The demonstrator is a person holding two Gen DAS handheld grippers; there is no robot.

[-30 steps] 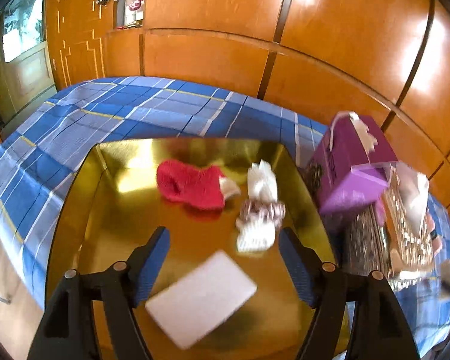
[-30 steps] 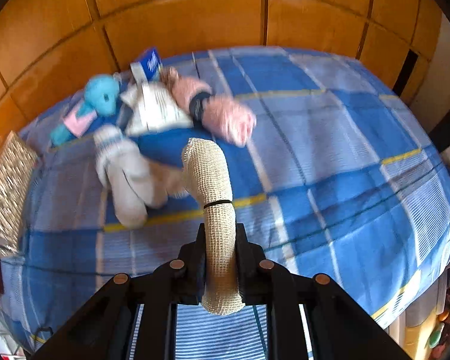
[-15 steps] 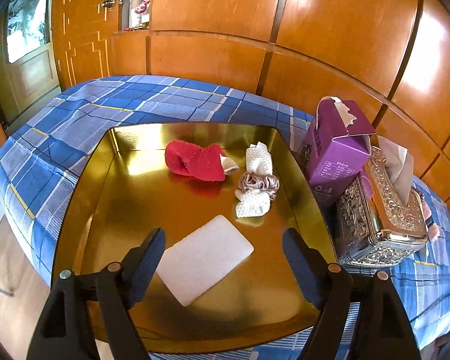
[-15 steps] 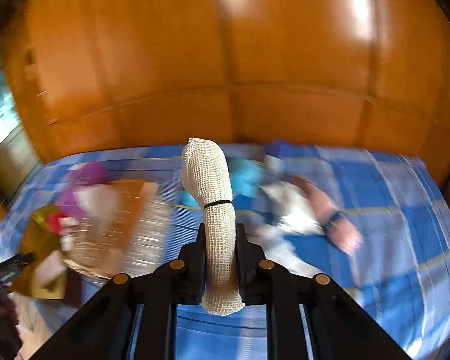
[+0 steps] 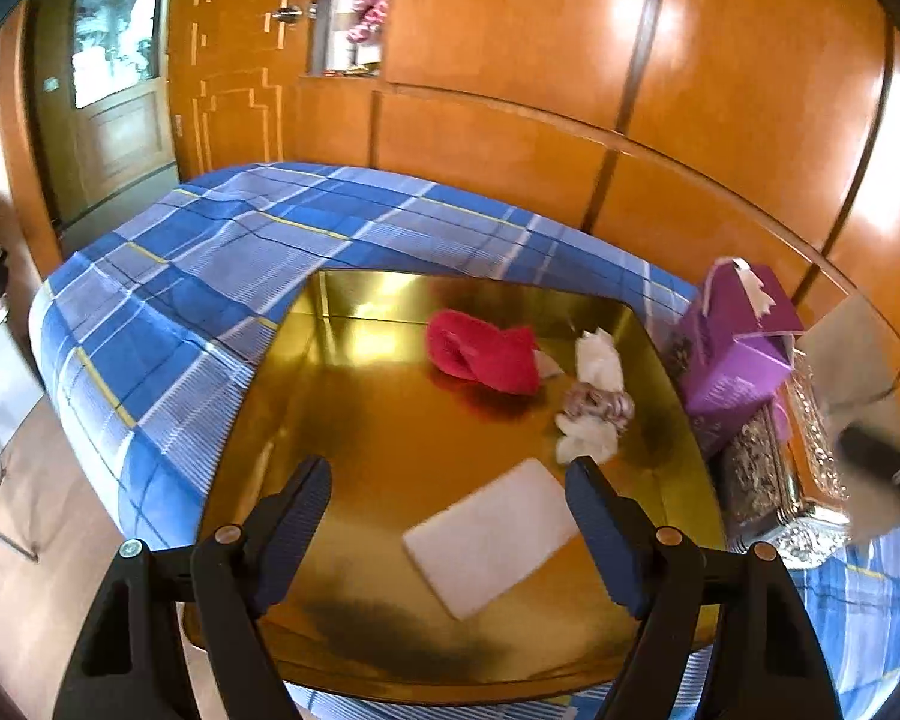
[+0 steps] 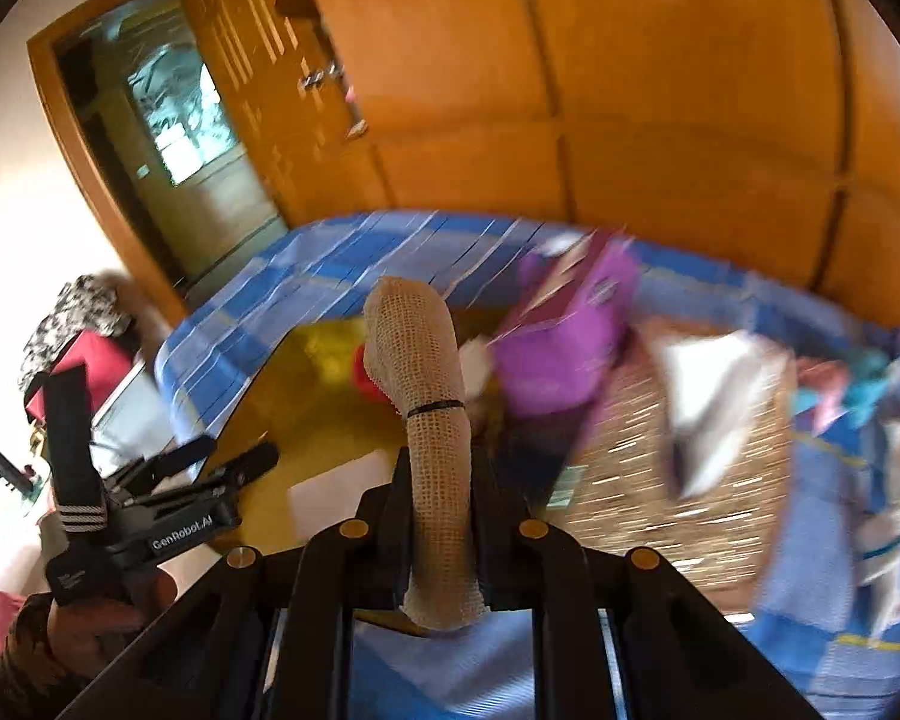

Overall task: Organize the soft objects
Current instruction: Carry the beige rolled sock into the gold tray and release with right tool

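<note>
My right gripper point(image 6: 441, 480) is shut on a beige mesh roll point(image 6: 426, 396) with a black band, held upright above the bed. My left gripper point(image 5: 450, 504) is open and empty, hovering over the near part of a gold tray point(image 5: 354, 420). In the tray lie a red knitted piece point(image 5: 486, 351), a white cloth bundle with a scrunchie point(image 5: 594, 402) and a flat white pad point(image 5: 492, 537). The right wrist view shows the tray point(image 6: 306, 408) ahead to the left and the left gripper point(image 6: 234, 462) over it.
A purple carton point(image 5: 738, 354) and an ornate silver tissue box point(image 5: 780, 480) stand right of the tray on the blue plaid bed point(image 5: 210, 276). More soft items point(image 6: 858, 384) lie blurred at the far right. Wooden panels rise behind; a door is at the left.
My right gripper has swung left with the mesh roll, from the soft-item pile toward the tray. My left gripper has stayed open over the tray, shifting slightly.
</note>
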